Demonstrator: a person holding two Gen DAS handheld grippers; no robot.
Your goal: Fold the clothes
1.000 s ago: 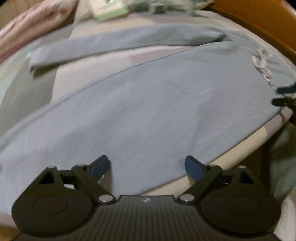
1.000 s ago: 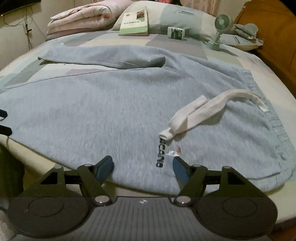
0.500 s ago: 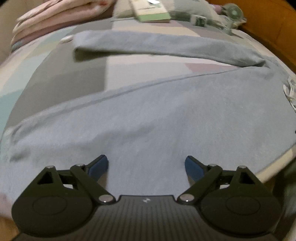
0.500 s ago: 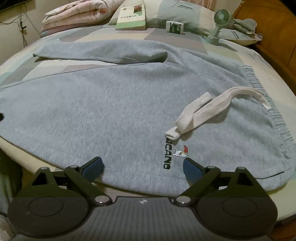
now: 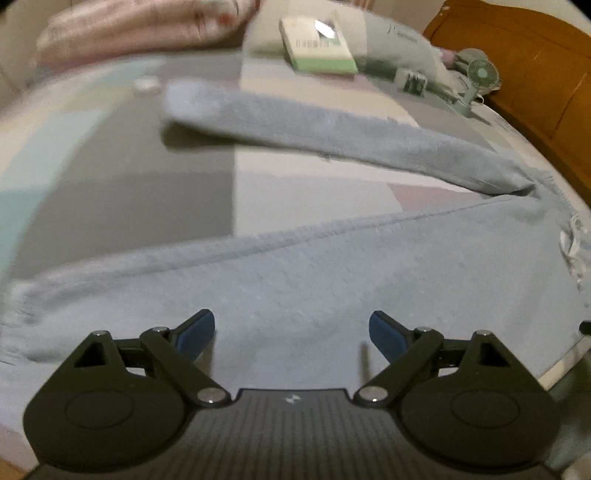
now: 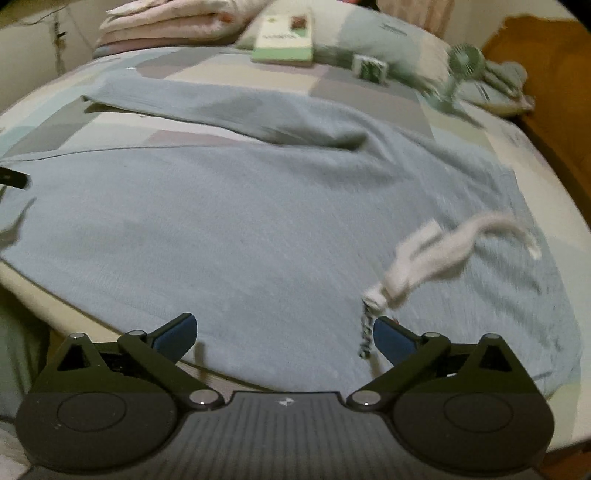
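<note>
both left gripper (image 5: 291,332) and right gripper (image 6: 282,334) jaws wide apart, empty, above grey sweatpants (image 6: 258,221).

Patchwork bed (image 6: 461,122) w/ grey sweatpants (image 6: 258,221), book (image 6: 284,40), fan (image 6: 458,70), prob folded quilt (image 6: 166,26)

Left gripper (image 5: 291,332): matte black body, ribbed centre plate with small white logo, two rounded lobes carrying embossed discs. Black linkage arms pinned with silver screws, triangular cut-outs at outer ends. Blue pads on fingertips (image 5: 195,334). Right gripper (image 6: 282,334): same build, same blue fingertips (image 6: 175,336), same silver pivots.
</note>
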